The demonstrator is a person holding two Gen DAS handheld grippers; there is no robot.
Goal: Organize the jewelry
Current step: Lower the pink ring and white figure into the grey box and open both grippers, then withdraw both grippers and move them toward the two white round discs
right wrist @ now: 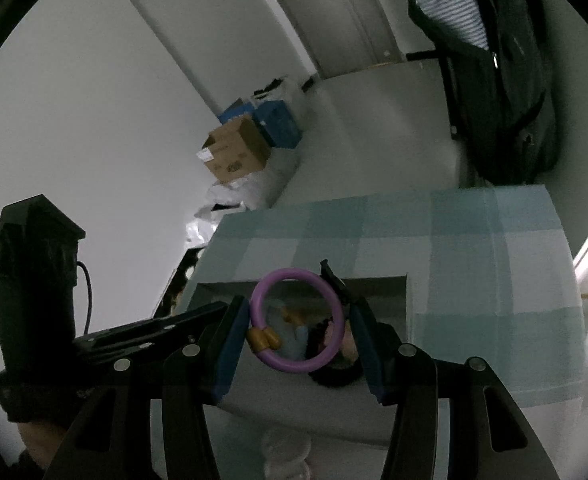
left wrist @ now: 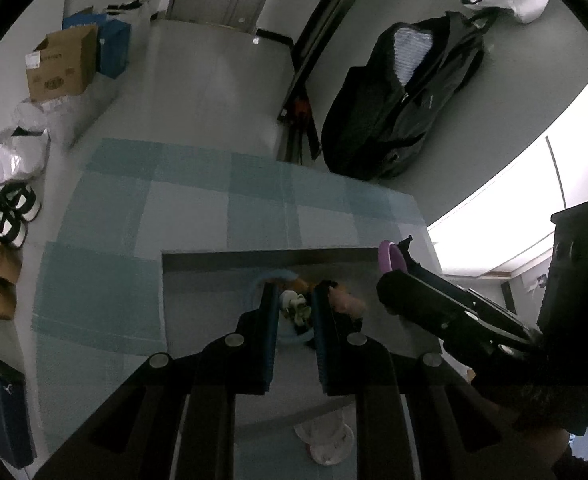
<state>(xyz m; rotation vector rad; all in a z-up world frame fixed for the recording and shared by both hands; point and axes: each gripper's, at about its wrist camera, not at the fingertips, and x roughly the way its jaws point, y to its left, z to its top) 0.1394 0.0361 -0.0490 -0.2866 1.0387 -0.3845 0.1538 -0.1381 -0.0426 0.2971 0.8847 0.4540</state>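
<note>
A purple bangle [right wrist: 297, 320], a smooth plastic-looking ring with two gold beads [right wrist: 262, 339] threaded on its lower left, stands upright between the blue pads of the right claw [right wrist: 299, 318], which is clenched on its outer rim at either side, about half spread. It hangs over a shallow open box [right wrist: 409, 300] that sits on the check-clothed counter [right wrist: 473, 248], near the counter's near edge. In the box lies a blurred heap of trinkets [left wrist: 295, 306]: pale blue, orange, pink and white-green pieces. The left claw [left wrist: 294, 302] is over that heap; its pads look a little apart, yet it is fully clenched and nothing is visibly held.
</note>
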